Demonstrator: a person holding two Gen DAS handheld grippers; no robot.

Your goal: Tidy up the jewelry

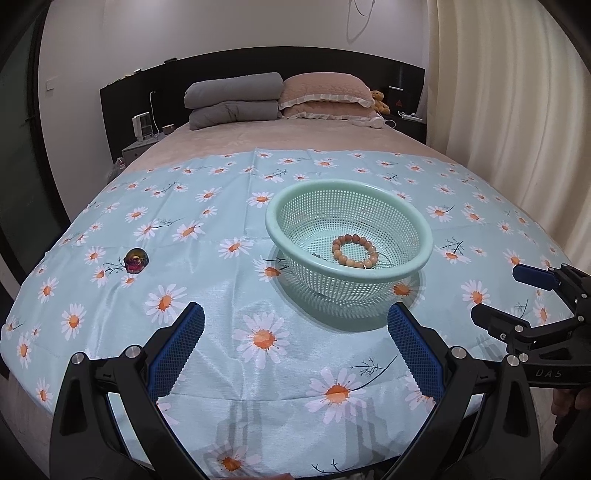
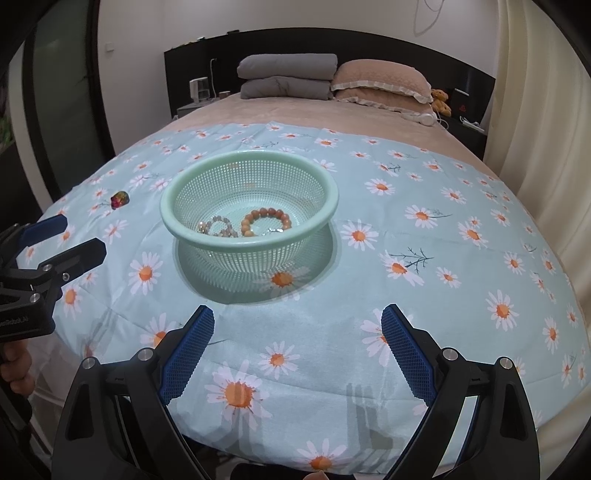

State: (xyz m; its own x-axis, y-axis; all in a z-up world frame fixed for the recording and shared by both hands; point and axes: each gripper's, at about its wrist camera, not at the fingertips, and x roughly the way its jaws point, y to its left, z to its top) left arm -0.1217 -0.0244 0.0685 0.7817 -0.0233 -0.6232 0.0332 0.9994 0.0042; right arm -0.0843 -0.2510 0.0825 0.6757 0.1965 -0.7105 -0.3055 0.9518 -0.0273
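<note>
Bedroom with a made bed, dark headboard and cream curtains

A bed (image 1: 295, 140) under a beige cover fills the room, with a light-blue daisy-print cloth (image 1: 229, 266) spread across its near end; at its head lie two folded grey quilts (image 1: 232, 99) beside two stacked pink pillows (image 1: 328, 96), with a small teddy bear (image 1: 379, 100) just to their right; behind them a wide black headboard (image 1: 229, 66) stands against a plain white wall (image 1: 221, 26); a low nightstand (image 1: 138, 149) on the left holds a small white appliance (image 1: 142, 125); cream curtains (image 1: 517, 110) hang along the right side; a dark-framed glass door (image 2: 62, 96) stands on the left; the light is soft and even.
</note>
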